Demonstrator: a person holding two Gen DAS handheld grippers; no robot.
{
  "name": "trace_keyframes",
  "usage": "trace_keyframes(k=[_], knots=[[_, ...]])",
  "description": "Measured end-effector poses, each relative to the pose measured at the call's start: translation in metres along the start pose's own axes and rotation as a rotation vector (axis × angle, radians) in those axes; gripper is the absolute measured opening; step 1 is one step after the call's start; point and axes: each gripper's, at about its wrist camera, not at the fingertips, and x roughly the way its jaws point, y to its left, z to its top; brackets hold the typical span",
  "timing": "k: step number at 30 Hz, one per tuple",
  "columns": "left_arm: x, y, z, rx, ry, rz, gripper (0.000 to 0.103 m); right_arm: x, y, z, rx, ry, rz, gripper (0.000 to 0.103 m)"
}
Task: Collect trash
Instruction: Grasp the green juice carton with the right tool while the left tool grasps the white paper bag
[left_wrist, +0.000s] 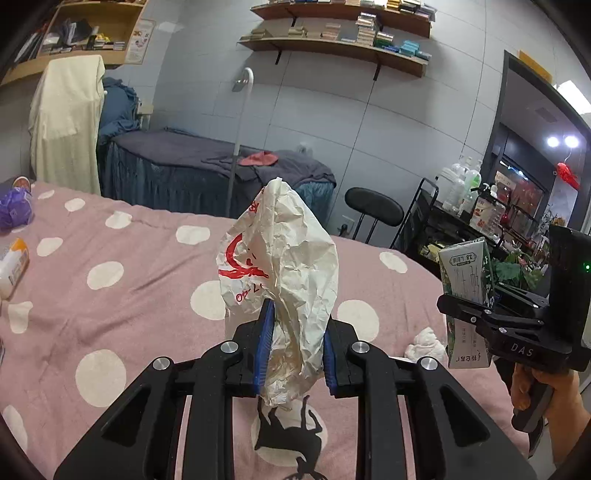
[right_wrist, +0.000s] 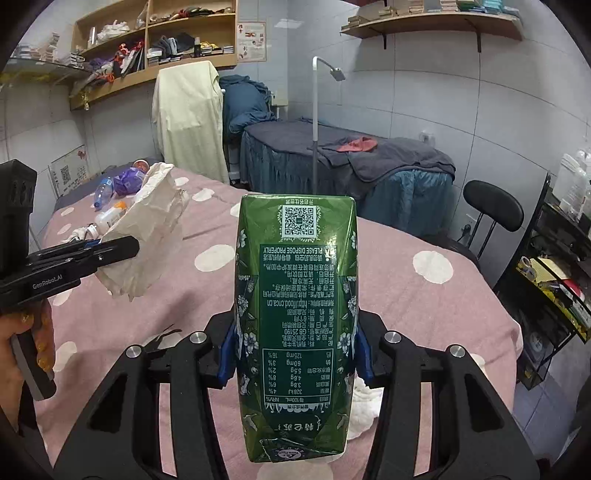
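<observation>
Two pieces of trash are in hand and clear of the bed (left_wrist: 110, 295). The left gripper (left_wrist: 295, 347) has its fingers clamped on a crumpled white paper bag (left_wrist: 284, 266) with red print, which stands up out of the pads above the pink spotted bedspread. The right gripper (right_wrist: 295, 354) has its fingers clamped on the sides of a green drink carton (right_wrist: 297, 314), held upside down to judge by its inverted print. Both are picked up but not yet dropped anywhere, so I judge the task to be only partly done.

More remains on the bed: a crumpled white tissue (left_wrist: 424, 343) near its right edge, and towards the far left corner a clear plastic bottle (right_wrist: 102, 192), a purple wrapper (right_wrist: 129, 181), a small white bottle (right_wrist: 110, 216) with an orange cap and what looks like a cup (right_wrist: 141, 165).

No bin or trash bag shows in either view, so where the items should go cannot be told. The carton blocks most of the bedspread ahead of the right gripper, and only an edge of the tissue shows past it. The far-corner litter is small and distorted; its exact kinds are uncertain.
</observation>
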Motion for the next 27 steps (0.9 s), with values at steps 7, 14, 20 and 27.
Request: trace_keyframes(k=[7,14,20,27], knots=[[-0.045,-0.036,-0.013,0.013,-0.094,-0.046,0.023,-0.059,0.011,-0.022,0.011,-0.054,0.008,0.05],[-0.07,-0.064,-0.032,0.014,-0.132,-0.107,0.023,-0.105,0.004,-0.053,0.051,-0.081,-0.012,0.05],[-0.081,-0.086,-0.043,0.037,-0.15,-0.138,0.023,-0.132,-0.008,-0.077,0.097,-0.1,-0.056,0.05],[-0.08,-0.099,-0.052,0.012,-0.146,-0.197,0.023,-0.156,-0.018,-0.096,0.115,-0.128,-0.122,0.05]])
